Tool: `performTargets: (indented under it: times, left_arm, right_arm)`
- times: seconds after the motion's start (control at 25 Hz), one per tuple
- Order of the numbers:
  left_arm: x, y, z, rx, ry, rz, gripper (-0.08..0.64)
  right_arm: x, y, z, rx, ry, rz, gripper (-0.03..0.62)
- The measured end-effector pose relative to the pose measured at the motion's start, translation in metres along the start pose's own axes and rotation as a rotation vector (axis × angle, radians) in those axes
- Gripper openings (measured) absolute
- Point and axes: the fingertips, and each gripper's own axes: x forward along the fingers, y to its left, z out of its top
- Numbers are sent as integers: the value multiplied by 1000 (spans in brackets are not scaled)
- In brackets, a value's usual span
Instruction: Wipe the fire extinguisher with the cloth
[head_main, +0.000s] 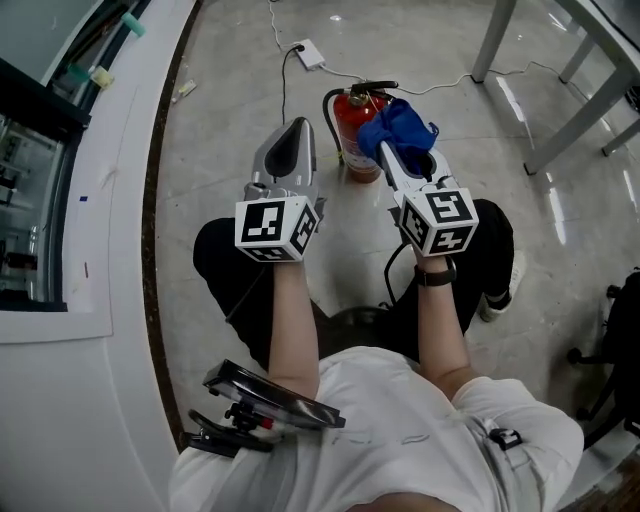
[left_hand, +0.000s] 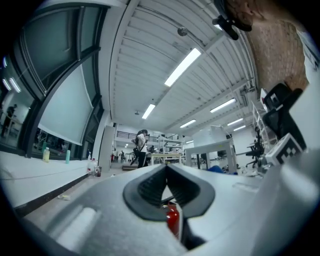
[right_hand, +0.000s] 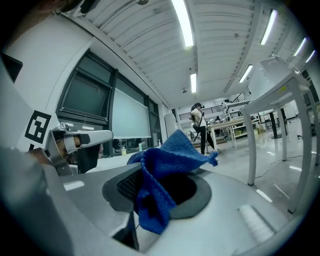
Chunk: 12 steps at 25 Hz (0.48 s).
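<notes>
Tongs on R clamp blue cloth beside red extinguisher; L tongs closed w/ nothing held

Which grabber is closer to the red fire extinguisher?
Right. The right gripper, shut on the blue cloth, sits right beside the fire extinguisher; the left gripper, shut and empty, is further off on its other side.

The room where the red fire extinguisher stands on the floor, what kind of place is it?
Probably a big workshop or lab hall. Long strip lights run across a high ceiling, white work tables stand on a shiny floor, and tall windows line one side.
</notes>
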Motion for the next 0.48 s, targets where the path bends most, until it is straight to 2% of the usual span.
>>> performTargets:
  times: [0.16,0.32,0.48]
  left_arm:
    - [-2,45,-12,-7,17,-4,0]
    - [7,69,-35,45,66,-96,0]
    - [22,97,-52,-15,80,-110,0]
  right_arm:
    - [38,1,-18,-26,42,-62,126]
    - [96,-5,-51,-123,162,-89,126]
    - [157,-8,-83,-128,275,-119,126]
